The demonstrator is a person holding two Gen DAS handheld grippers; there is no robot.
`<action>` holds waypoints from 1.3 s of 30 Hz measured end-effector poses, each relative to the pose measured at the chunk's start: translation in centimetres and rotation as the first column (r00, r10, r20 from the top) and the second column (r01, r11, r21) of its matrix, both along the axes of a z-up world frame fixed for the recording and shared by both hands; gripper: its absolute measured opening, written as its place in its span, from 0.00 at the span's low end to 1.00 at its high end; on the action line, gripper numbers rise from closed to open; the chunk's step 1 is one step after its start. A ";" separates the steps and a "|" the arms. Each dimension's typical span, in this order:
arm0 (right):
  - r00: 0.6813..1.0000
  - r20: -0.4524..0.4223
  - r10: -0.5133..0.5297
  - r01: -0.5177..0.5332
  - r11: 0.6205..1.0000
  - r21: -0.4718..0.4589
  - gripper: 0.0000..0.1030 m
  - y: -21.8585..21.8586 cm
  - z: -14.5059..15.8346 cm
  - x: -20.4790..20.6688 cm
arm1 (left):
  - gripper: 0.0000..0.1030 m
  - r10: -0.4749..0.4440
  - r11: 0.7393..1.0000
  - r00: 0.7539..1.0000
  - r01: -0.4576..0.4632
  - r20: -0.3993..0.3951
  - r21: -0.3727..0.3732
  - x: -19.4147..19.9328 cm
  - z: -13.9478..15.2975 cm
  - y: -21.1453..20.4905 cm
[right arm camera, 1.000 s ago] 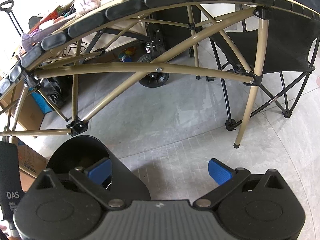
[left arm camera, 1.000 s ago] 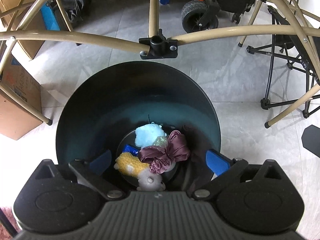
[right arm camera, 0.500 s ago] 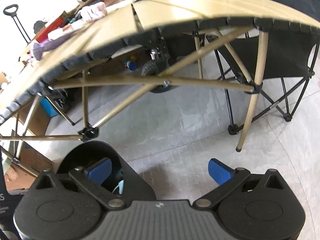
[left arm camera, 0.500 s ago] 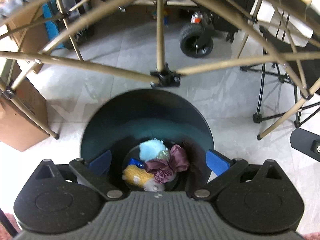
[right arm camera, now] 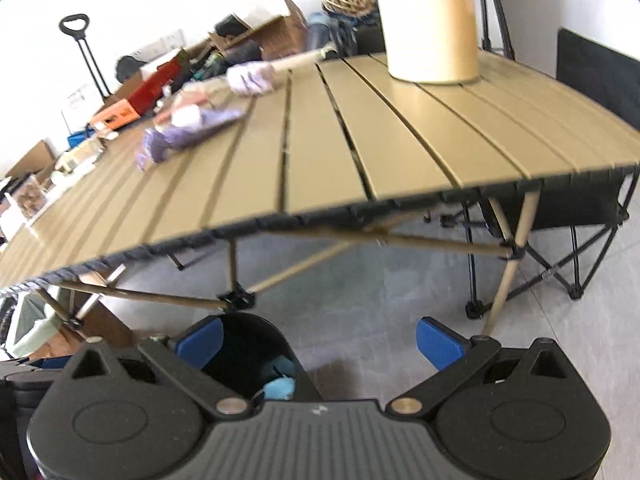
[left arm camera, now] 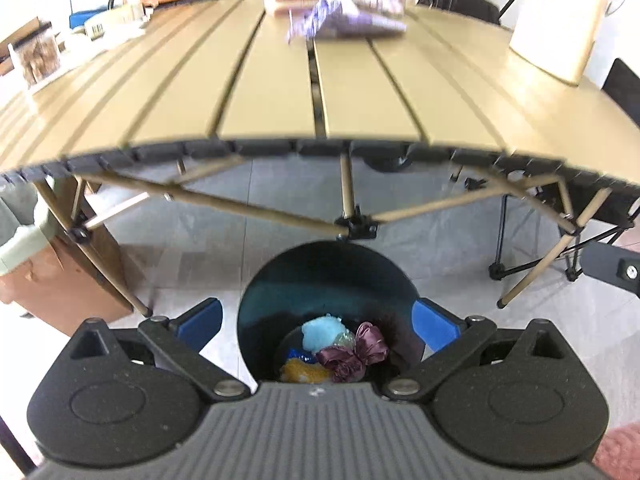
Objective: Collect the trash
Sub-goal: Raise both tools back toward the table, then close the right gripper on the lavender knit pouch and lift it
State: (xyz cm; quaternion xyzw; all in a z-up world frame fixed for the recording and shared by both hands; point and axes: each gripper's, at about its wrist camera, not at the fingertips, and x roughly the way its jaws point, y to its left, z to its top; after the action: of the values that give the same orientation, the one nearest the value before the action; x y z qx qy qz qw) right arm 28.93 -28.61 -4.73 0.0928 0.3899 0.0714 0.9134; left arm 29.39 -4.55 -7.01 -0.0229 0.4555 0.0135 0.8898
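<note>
My left gripper (left arm camera: pixel 316 318): jaws spread wide, blue fingertip pads (left arm camera: pixel 200 317) at 9 and 3 o'clock of centre, nothing between them, pose level. My right gripper (right arm camera: pixel 318 336): jaws equally wide, blue pads (right arm camera: pixel 438 342) apart, empty, tilted slightly up toward 12 o'clock.

Table frame (left arm camera: pixel 356 228) crosses just beyond open bin (left arm camera: pixel 328 276)

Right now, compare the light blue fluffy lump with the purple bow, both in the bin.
The light blue fluffy lump is pale, rounded and fuzzy; the purple bow is dark, shiny and folded into loops. The lump lies farther from the camera, the bow nearer and more to the right. Both sit at the bottom of the black bin, touching.
</note>
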 end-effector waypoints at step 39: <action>0.963 0.173 0.205 -0.194 0.978 -0.078 1.00 14.5 9.8 14.5 | 1.00 0.055 0.998 0.960 -0.056 0.274 -0.003 5.1 11.2 12.1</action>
State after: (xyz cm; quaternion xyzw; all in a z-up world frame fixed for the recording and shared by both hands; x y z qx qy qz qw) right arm 43.38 -14.12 5.08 0.0184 0.3148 0.1593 0.9355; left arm 34.51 7.56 4.23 -0.0349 0.3271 0.0362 0.9437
